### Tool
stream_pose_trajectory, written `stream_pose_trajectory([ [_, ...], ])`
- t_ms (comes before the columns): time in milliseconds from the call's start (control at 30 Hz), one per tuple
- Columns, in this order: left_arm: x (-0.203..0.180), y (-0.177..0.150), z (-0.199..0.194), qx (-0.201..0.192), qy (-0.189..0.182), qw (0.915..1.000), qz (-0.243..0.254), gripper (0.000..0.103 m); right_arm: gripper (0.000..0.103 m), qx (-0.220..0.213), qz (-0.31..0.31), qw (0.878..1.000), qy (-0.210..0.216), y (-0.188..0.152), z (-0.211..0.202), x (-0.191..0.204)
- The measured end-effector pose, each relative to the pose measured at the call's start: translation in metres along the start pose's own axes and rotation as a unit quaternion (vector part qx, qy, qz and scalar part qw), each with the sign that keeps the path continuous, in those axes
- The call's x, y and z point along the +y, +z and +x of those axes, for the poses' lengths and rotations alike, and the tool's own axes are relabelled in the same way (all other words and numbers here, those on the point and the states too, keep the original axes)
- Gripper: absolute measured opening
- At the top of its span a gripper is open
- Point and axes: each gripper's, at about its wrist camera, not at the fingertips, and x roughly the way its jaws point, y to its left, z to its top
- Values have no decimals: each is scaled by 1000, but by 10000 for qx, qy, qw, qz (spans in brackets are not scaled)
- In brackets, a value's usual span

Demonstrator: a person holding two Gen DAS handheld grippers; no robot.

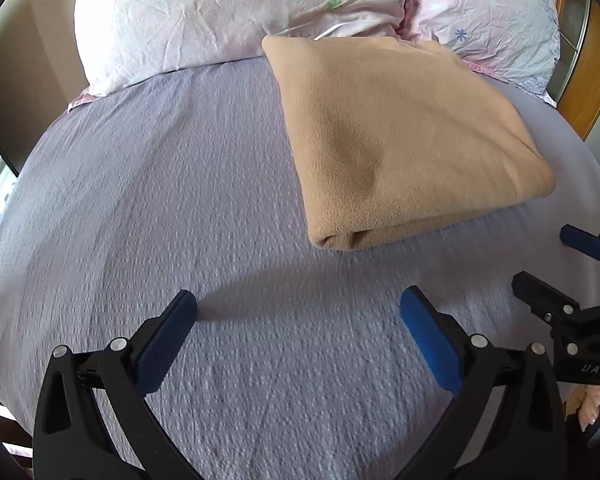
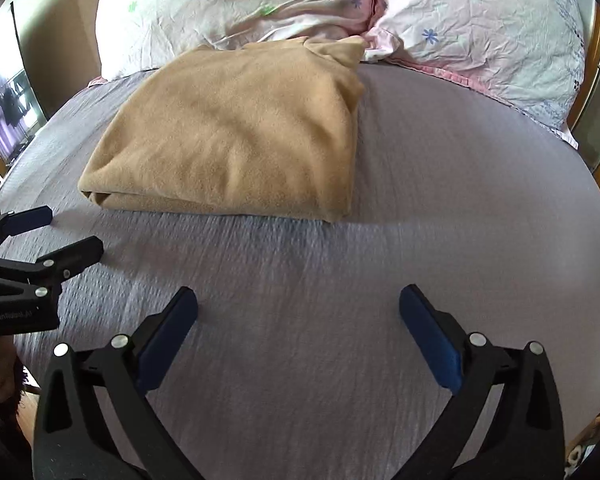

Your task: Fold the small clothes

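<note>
A tan fleece garment (image 1: pixel 396 136) lies folded in a thick rectangle on the grey bed sheet (image 1: pixel 180 200), its far end against the pillows. It also shows in the right wrist view (image 2: pixel 236 132), ahead and to the left. My left gripper (image 1: pixel 298 308) is open and empty, low over the sheet in front of the garment's near left corner. My right gripper (image 2: pixel 298 306) is open and empty, over bare sheet short of the garment's near right corner. Each gripper shows at the edge of the other's view, the right one (image 1: pixel 552 260) and the left one (image 2: pixel 56 232), both open.
Two pale floral pillows (image 1: pixel 228 12) (image 2: pixel 480 32) lie across the head of the bed. A wooden frame (image 1: pixel 588 76) rises at the right. The bed's left edge drops to a wall and window (image 2: pixel 8 96).
</note>
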Motion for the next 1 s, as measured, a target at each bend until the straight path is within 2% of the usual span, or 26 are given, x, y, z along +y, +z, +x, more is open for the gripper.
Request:
stream_pose_trajectory([
  [333, -2, -3, -3, -115, 8, 9999, 17, 102, 101, -25, 30, 10000, -53, -1, 1, 0],
  [1000, 0, 0, -3, -104, -4, 9999, 32, 102, 101, -37, 17, 10000, -40, -1, 1, 0],
])
